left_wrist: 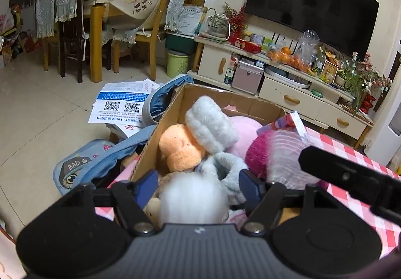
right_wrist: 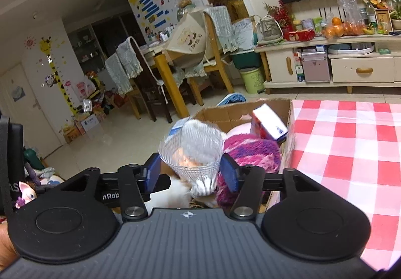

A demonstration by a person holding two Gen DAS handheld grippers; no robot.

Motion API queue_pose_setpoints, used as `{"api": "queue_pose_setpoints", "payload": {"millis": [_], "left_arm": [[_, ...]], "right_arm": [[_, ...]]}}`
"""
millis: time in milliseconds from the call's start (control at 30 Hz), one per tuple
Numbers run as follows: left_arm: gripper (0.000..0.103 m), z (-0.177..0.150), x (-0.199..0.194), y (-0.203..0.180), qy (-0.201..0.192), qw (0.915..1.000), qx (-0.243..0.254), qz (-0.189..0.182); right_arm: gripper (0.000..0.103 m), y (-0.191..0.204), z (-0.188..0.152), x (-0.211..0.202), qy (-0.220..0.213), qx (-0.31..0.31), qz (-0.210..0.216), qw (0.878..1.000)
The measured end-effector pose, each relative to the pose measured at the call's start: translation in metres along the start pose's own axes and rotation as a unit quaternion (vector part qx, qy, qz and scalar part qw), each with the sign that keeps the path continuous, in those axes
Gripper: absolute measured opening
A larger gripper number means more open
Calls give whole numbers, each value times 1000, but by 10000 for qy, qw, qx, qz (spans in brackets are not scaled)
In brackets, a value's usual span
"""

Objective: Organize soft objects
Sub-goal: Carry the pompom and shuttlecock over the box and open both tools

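A cardboard box on the red-checked table holds several soft things: an orange plush, a white fluffy piece, a pink plush, a magenta-and-white knit. My left gripper hangs over the box's near end, fingers wide apart around a blurred white fluffy ball; I cannot tell if it grips. My right gripper holds a clear netted cup of white fluff between its blue pads, over the box. The magenta knit lies beside it.
The checked tablecloth spreads to the right. A small red-and-white carton leans in the box. On the floor lie a blue backpack and papers. Dining chairs and a TV cabinet stand behind.
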State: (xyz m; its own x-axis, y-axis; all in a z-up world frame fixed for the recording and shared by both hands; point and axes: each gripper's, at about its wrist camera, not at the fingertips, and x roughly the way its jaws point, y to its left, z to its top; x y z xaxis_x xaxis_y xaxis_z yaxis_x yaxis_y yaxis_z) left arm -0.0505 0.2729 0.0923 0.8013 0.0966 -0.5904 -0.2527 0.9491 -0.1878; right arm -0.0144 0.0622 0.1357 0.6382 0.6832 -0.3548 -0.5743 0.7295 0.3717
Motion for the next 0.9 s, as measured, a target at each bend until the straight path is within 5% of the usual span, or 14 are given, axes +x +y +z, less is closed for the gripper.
{"api": "queue_pose_setpoints", "payload": {"millis": [367, 667, 900], "left_arm": [[100, 3, -10, 0, -409, 9989, -130, 162], [102, 2, -26, -20, -794, 9967, 39, 183], [102, -10, -38, -46, -782, 9960, 381, 221]], "right_arm": [[98, -3, -3, -23, -379, 3, -288, 9989], [101, -5, -21, -47, -460, -383, -1424, 9880], [101, -12, -26, -72, -436, -263, -1926, 9800]]}}
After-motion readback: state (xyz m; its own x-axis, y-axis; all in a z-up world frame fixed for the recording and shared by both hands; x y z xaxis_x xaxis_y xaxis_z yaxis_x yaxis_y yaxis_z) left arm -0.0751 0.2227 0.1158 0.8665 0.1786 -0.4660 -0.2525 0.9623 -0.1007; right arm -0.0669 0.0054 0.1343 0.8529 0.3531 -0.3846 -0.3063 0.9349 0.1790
